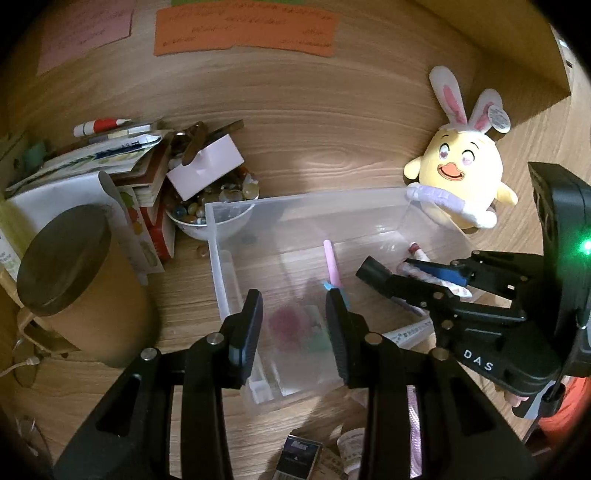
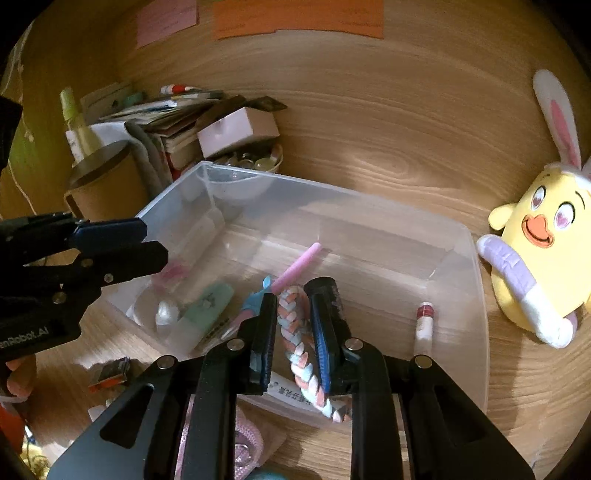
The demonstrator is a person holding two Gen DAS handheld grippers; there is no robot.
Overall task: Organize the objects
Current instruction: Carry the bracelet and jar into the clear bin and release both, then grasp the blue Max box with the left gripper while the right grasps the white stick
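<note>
A pink, orange and white braided cord (image 2: 297, 343), pink pen (image 2: 299, 265), perhaps mint case (image 2: 207, 304).

"DAS" stands on the right hand-held gripper (image 1: 399, 273); "nRobot.AI" on the left hand-held gripper (image 2: 147, 240)

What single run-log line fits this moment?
left gripper: open, empty | right gripper: open around braided band | over clear bin

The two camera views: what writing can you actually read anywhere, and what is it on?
"DAS": right gripper, on its body.
"nRobot.AI", start cut off: left gripper, on its body.
Orange note and pink note: writing too blurred.
White tube by the clear bin: print too small.
</note>
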